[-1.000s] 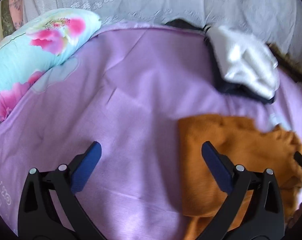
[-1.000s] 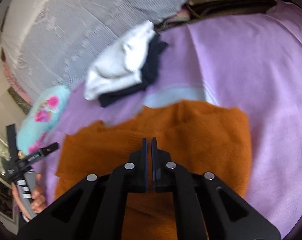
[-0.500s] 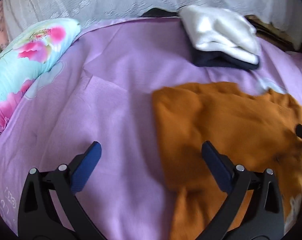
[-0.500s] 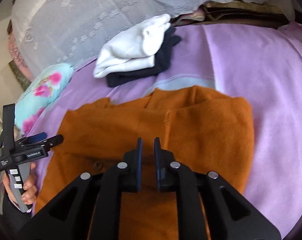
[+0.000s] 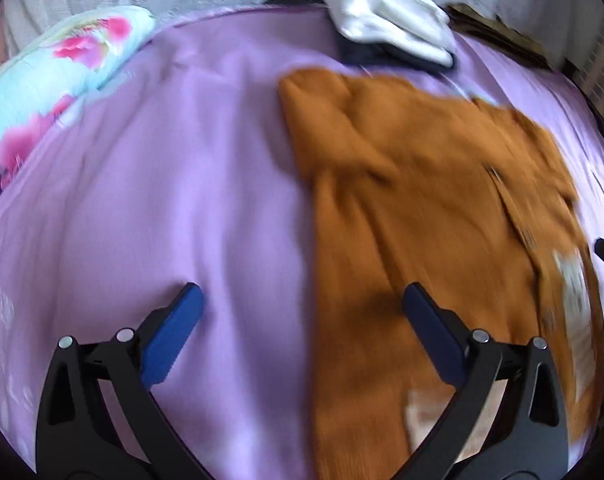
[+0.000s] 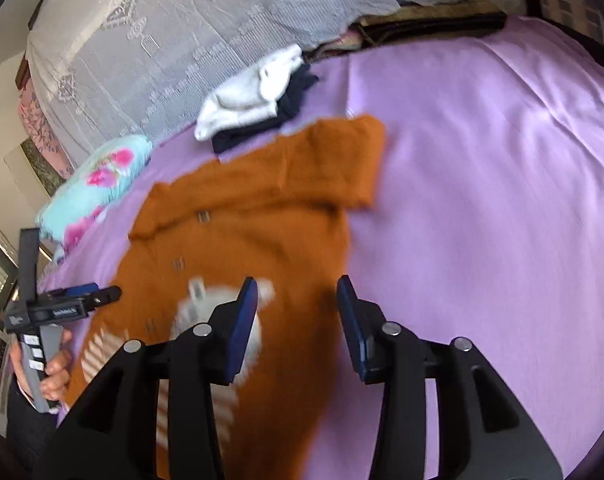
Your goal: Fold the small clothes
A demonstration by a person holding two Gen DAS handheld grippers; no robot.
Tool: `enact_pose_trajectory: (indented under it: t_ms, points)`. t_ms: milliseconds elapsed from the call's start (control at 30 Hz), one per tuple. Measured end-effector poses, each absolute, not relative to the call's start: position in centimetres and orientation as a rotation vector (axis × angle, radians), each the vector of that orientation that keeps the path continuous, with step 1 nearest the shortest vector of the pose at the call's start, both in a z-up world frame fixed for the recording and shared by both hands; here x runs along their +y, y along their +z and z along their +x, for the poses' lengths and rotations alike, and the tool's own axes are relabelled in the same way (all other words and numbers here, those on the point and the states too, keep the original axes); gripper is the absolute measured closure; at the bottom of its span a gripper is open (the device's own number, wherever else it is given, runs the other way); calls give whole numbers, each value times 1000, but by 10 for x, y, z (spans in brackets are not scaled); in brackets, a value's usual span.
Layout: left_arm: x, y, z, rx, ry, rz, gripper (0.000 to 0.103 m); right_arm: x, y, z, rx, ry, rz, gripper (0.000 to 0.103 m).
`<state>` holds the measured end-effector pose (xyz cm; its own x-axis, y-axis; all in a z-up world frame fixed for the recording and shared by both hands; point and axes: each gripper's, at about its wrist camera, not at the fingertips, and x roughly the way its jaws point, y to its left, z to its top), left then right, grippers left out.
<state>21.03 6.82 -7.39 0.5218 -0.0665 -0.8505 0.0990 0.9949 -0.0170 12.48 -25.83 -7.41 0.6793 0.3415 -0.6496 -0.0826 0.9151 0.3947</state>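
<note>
An orange knit garment (image 5: 422,220) lies spread on the purple bedsheet (image 5: 181,180), with a white printed patch (image 6: 205,304) near its lower part and one sleeve (image 6: 342,160) stretched toward the far side. My left gripper (image 5: 297,308) is open, hovering over the garment's left edge with nothing between its fingers. My right gripper (image 6: 297,296) is open above the garment's right side, also holding nothing. The left gripper (image 6: 61,304) also shows in the right wrist view, held by a hand at the far left.
A stack of folded white (image 5: 390,28) and dark clothes (image 6: 257,132) sits at the far edge of the bed. A floral pillow (image 5: 49,76) lies at the far left. A grey lace cover (image 6: 181,40) rises behind the bed. Bare purple sheet (image 6: 502,200) extends right.
My right gripper went from shut to open and let go of the orange garment, which now lies spread out longer. Both grippers have drawn back toward the near side.
</note>
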Motion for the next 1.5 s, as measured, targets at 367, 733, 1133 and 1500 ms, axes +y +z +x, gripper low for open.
enact_pose_trajectory:
  t_ms: [367, 733, 1133, 1500]
  points:
    - [68, -80, 81, 1037, -370, -48, 2, -266, -86, 26, 890, 453, 546, 60]
    - [85, -81, 101, 1054, -447, -237, 4, -251, -90, 35, 924, 536, 650, 77]
    - [105, -76, 90, 1050, -512, -341, 67, -251, -92, 32, 904, 559, 617, 97]
    - [122, -95, 100, 1103, -624, -575, 67, -259, -100, 42, 934, 571, 684, 96]
